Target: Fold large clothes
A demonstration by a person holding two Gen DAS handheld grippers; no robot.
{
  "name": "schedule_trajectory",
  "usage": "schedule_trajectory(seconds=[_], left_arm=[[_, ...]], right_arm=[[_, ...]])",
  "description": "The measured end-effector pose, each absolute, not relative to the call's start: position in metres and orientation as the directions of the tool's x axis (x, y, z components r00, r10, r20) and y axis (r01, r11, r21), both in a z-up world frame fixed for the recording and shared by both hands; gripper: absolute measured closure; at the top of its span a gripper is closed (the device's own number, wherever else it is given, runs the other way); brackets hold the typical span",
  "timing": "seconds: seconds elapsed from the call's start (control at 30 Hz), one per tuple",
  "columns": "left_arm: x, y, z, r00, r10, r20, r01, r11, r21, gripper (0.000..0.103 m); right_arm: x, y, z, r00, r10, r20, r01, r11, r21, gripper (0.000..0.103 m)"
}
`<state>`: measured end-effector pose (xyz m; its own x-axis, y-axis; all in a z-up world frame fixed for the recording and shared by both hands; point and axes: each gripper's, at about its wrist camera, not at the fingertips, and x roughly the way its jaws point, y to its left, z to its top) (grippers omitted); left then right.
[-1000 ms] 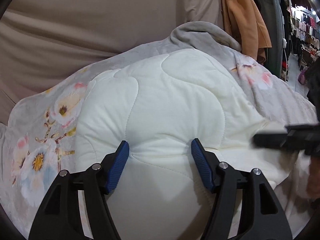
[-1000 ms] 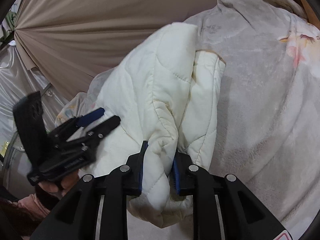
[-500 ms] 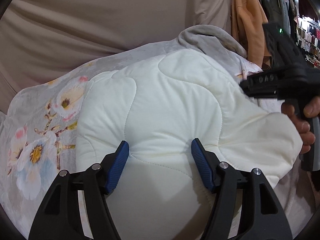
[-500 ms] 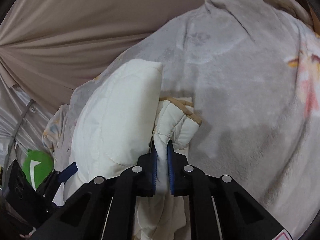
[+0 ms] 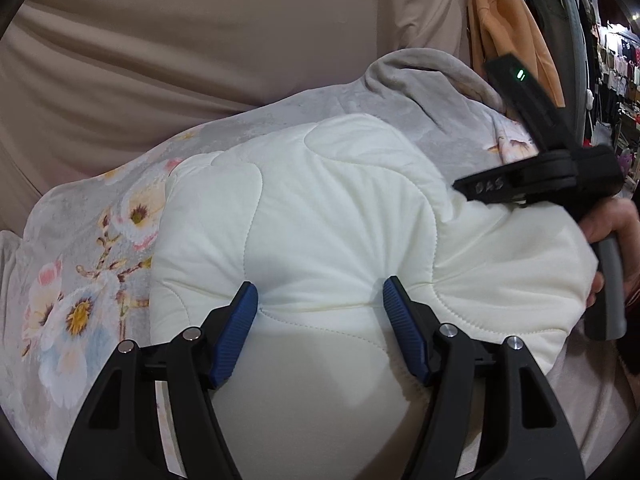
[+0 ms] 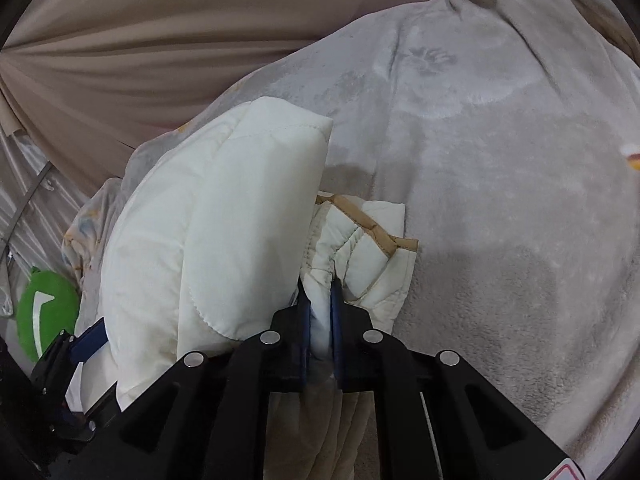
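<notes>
Moved since a second ago: my right gripper (image 6: 318, 312) has swept across and down, carrying its pinched fold over the bulk; its jaws have just been closing on that fold, and its black body now shows at the right edge of the left view. My left gripper (image 5: 320, 304) has barely shifted.
Right grip: nearly together, clamped on a thin bunched edge of the jacket (image 6: 224, 220) beside its tan trim (image 6: 372, 224).
Left grip: jaws well apart, and I judge the blue pads (image 5: 240, 320) press into the puffy jacket and hold a thick wad between them.
Jacket place: heaped on the grey flowered blanket (image 5: 80, 280), between my two grippers, partly doubled over itself.
Feel, as I judge it: light, soft, springy; the padding bulges back up, so folds will not stay flat unless pressed.
Surface: smooth shell, likely slippery under the pads.
Where to hold: stitched seams, the trimmed hem or the cuff, not the middle of a puffed panel.
Behind: beige curtain (image 5: 200, 60); hanging clothes (image 5: 508, 32) at the far right.
</notes>
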<state>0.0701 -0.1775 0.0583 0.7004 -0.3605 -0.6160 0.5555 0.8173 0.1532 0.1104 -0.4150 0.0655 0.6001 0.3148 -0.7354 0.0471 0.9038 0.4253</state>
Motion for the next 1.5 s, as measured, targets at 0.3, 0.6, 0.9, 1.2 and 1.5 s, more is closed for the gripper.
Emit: schedule_trajectory(seconds=[0.3,0.6,0.9,1.2,1.5], left_arm=[[0.072,-0.174,0.060,0.690,-0.371,-0.622,0.564,0.814,0.140,0.040],[0.066,-0.170,0.074,0.662,-0.384,-0.644,0.573,0.812,0.106,0.038],[0.054,-0.174,0.065,0.677,-0.352,-0.646,0.578,0.798,0.172,0.031],[0.050,-0.128,0.099,0.645,-0.430,-0.631,0.570,0.821,0.023,0.013],[0.114,-0.042,0.103,0.557,-0.462,-0.690,0.418,0.874,-0.248,0.005]], right_arm=[[0.022,-0.406,0.144,0.715,0.307,-0.628,-0.012,0.903,0.429,0.049],[-0.020,-0.361,0.124,0.679,0.367,-0.635,-0.079,0.897,0.434,0.089],[-0.027,-0.367,0.069,0.649,0.353,-0.674,0.021,0.877,0.480,0.089],[-0.047,-0.385,0.106,0.712,0.376,-0.593,0.009,0.839,0.543,0.067],[-0.004,-0.439,0.103,0.658,0.367,-0.658,0.176,0.774,0.608,0.040]])
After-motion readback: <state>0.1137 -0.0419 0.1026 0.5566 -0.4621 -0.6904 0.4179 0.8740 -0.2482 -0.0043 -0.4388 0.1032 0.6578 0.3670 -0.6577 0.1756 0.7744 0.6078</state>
